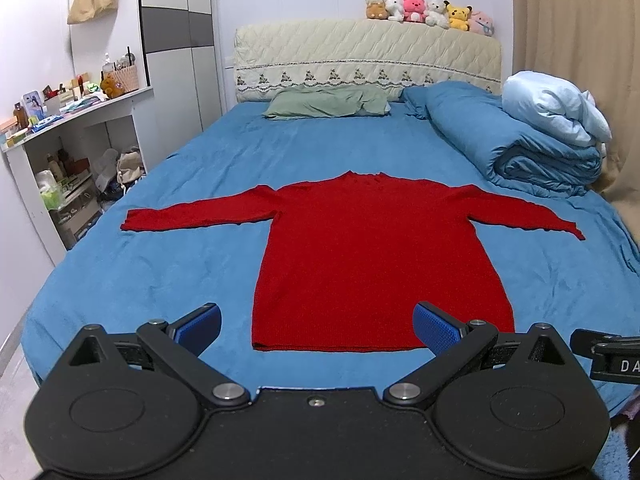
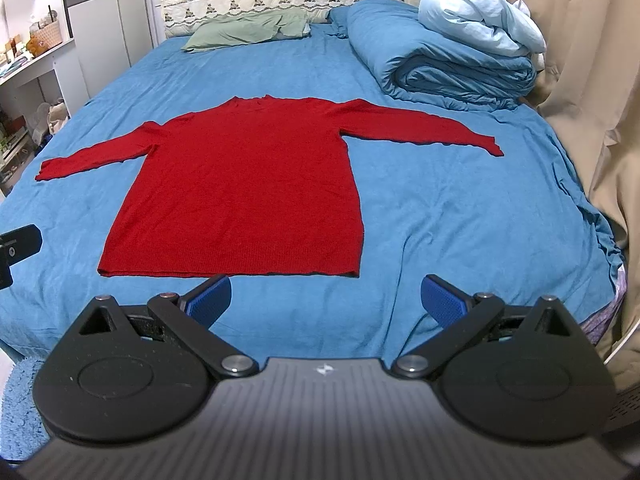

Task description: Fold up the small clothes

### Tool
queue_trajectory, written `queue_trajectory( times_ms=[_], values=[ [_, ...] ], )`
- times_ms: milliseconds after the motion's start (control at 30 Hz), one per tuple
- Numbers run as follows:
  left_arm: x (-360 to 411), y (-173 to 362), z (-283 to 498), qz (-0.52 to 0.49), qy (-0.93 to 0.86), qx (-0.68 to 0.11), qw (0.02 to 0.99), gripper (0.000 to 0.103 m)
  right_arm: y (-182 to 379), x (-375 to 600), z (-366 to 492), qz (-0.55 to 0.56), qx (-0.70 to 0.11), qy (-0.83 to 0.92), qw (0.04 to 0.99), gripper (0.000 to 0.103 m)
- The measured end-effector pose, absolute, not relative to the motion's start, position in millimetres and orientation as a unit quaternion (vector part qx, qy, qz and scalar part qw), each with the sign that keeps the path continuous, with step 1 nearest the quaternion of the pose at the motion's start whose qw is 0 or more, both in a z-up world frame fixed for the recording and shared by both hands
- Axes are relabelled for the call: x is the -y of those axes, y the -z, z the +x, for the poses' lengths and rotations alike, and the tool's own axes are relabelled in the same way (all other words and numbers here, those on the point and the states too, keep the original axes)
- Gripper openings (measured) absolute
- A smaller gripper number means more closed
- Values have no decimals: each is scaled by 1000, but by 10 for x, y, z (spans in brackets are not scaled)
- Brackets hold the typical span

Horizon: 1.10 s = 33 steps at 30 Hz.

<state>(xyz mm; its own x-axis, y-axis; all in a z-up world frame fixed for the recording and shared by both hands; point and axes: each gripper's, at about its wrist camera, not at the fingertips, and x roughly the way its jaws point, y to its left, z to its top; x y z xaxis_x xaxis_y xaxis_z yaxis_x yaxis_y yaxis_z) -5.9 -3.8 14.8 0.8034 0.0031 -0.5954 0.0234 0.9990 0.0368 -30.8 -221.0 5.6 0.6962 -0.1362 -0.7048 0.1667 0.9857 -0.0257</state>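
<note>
Fold not started, by the look of it: red knit sweater (image 1: 372, 248) lies flat on the blue bedsheet (image 1: 160, 272), both sleeves spread straight out to the sides, hem nearest the cameras, neck toward the headboard (image 1: 368, 56). No crease or flap anywhere that I can see, so every fold is still to do (sleeves in, then body, presumably). Left gripper (image 1: 318, 324) is spread wide, blue pads (image 1: 200, 326) apart, nothing between them; it hovers near the hem, roughly over the left half of it. Right gripper (image 2: 326, 300) is also spread and empty, sitting just short of the hem toward the sweater's right corner; its pads (image 2: 444, 300) are clear of the fabric. Neither tool touches the garment. Rolled blue duvet (image 1: 516, 140) and green pillow (image 1: 328, 102) sit well apart from the sweater at the head of the bed. Judgement: spreading looks complete, folding at zero, first grasp pending.
</note>
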Motion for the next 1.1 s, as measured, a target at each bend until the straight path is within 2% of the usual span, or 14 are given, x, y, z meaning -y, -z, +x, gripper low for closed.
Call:
queue_trajectory(
  times_ms=[1100],
  values=[
    [2, -163, -82, 24, 7, -312, 950, 103, -55, 2140, -294, 16, -380, 80, 921, 103]
  ],
)
